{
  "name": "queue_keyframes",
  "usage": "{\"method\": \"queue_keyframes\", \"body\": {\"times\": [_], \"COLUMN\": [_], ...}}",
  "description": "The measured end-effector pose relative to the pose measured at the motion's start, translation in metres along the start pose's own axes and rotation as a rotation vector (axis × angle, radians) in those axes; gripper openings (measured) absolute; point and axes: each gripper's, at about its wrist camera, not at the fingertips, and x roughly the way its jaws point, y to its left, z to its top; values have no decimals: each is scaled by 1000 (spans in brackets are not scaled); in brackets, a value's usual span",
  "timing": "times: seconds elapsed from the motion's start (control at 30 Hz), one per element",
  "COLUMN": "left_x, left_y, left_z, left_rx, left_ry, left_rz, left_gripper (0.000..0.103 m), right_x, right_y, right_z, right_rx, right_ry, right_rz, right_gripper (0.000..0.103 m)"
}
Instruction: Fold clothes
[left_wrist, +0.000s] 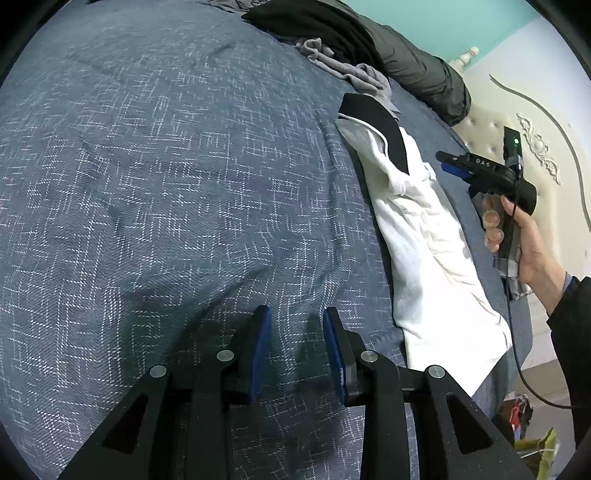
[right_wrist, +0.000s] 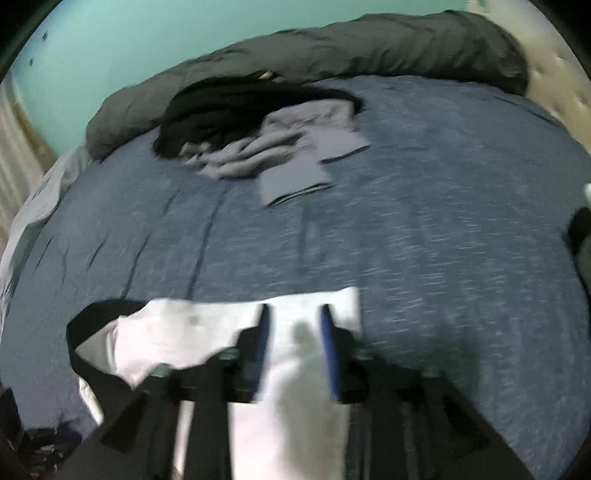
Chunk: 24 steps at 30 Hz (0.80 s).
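A white garment with a black collar band (left_wrist: 424, 236) lies folded lengthwise along the right side of the blue bedspread (left_wrist: 166, 184). My left gripper (left_wrist: 297, 317) is open and empty just above bare bedspread, left of the garment. My right gripper (left_wrist: 452, 164) shows in the left wrist view in a hand, above the garment's far edge. In the blurred right wrist view the right gripper (right_wrist: 293, 314) is open over the white garment (right_wrist: 295, 387), holding nothing.
A crumpled grey garment (right_wrist: 288, 155) and a black garment (right_wrist: 236, 107) lie at the far side of the bed. A dark grey duvet roll (right_wrist: 332, 44) lies behind them. A cream padded headboard (left_wrist: 517, 147) stands at the right.
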Motion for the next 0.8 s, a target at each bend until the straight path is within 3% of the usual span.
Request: {"method": "queue_keyframes", "body": {"times": [0.33, 0.4, 0.43, 0.47, 0.67, 0.8], "left_x": [-3, -3, -3, -3, 1, -1], "left_y": [3, 4, 4, 4, 3, 1], "left_z": [0, 0, 0, 0, 3, 3], "left_rx": [-7, -7, -7, -7, -5, 3], "left_ry": [-5, -5, -5, -5, -3, -7], "left_rz": [-2, -1, -1, -1, 0, -3], "left_gripper": [31, 31, 31, 31, 31, 31], "right_x": [37, 38, 37, 36, 20, -11], "right_y": [5, 5, 5, 6, 10, 37], "right_z": [-12, -13, -13, -12, -5, -12], "right_rx": [-23, -25, -24, -25, -26, -74], "right_ry": [90, 76, 65, 57, 14, -20], "right_rz": [-88, -97, -100, -106, -193, -83], "right_gripper": [38, 27, 13, 7, 6, 10]}}
